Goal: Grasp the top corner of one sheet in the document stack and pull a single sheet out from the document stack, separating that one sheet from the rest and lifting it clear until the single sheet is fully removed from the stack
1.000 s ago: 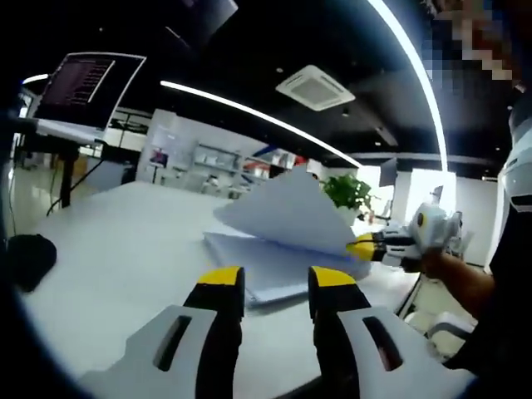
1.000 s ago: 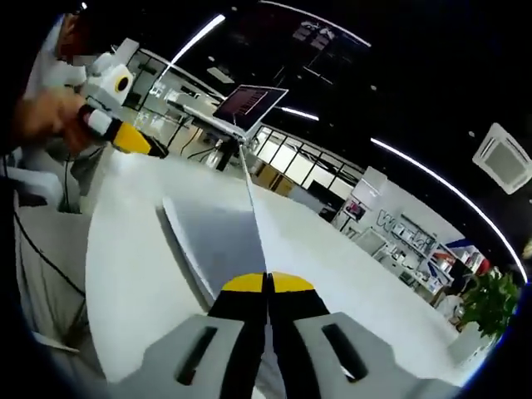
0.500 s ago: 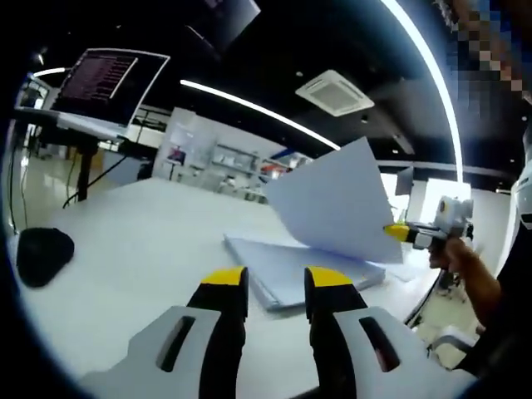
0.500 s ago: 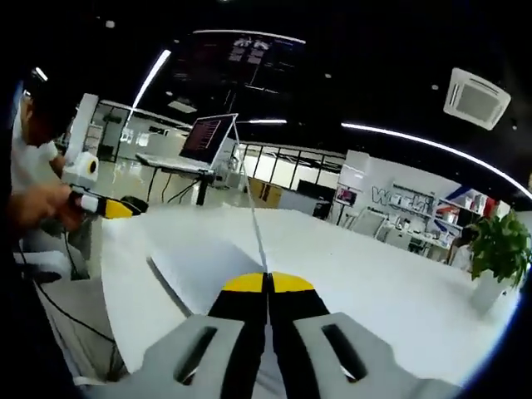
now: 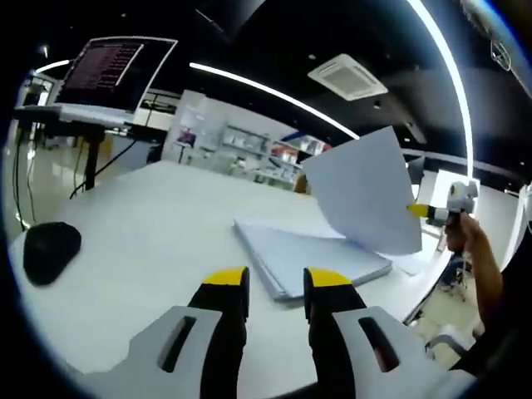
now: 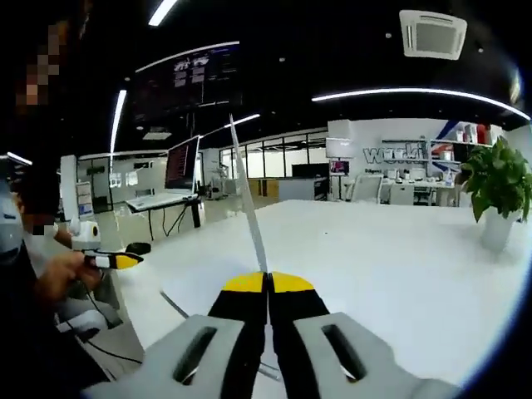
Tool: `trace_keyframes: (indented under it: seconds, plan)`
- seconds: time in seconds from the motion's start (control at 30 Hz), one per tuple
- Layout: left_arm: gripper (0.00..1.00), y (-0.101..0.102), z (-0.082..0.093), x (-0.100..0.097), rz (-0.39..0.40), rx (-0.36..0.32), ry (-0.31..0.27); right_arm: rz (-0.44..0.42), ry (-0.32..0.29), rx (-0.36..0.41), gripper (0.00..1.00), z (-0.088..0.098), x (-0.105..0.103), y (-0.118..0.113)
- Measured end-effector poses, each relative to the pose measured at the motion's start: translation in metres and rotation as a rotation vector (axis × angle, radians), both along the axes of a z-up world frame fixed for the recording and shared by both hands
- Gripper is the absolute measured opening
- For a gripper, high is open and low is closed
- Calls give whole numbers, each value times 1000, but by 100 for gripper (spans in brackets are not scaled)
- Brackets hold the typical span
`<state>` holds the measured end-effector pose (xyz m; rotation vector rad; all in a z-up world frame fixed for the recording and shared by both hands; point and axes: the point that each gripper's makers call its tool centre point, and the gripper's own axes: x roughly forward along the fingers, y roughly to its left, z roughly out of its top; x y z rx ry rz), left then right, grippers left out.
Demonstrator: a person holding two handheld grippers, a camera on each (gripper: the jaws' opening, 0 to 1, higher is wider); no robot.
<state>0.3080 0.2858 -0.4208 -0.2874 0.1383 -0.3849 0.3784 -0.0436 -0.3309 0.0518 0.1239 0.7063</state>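
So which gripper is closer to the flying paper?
Right. The right gripper pinches the sheet itself; the left gripper sits open near the stack, away from it.

The left gripper view looks from low over the near edge of the white table [image 5: 150, 224], facing across it toward the document stack [image 5: 312, 259] nearby and the raised sheet [image 5: 366, 199]. The right gripper view looks from higher, along its own jaws, seeing that sheet [image 6: 247, 208] edge-on and very close. Both views share the table [image 6: 399, 249], the sheet and the laptop [image 5: 116, 71] on a stand [image 6: 179, 166].
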Motion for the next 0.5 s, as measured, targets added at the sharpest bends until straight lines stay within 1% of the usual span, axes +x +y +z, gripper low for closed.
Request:
trace_keyframes:
  seconds: [0.13, 0.2, 0.23, 0.33, 0.4, 0.47, 0.5]
  plan:
    - [27, -4, 0, -1, -22, -8, -10, -15, 7, 53, 2, 14, 3, -24]
    - [27, -6, 1, -1, -34, -28, -13, -24, 21, 105, 2, 23, 7, -40]
    - [27, -6, 1, -1, -34, -34, -14, -29, 37, 132, 2, 27, 9, -49]
    - [27, -4, 1, -1, -29, -30, -15, -48, 55, 164, 2, 34, 14, -76]
    - [27, -1, 0, 0, -25, -31, -16, -51, 64, 186, 2, 40, 14, -93]
    - [26, 1, -1, 0, -17, -30, -16, -52, 77, 230, 2, 46, 14, -108]
    - [26, 2, -2, 0, -14, -29, -15, -52, 79, 238, 2, 48, 13, -111]
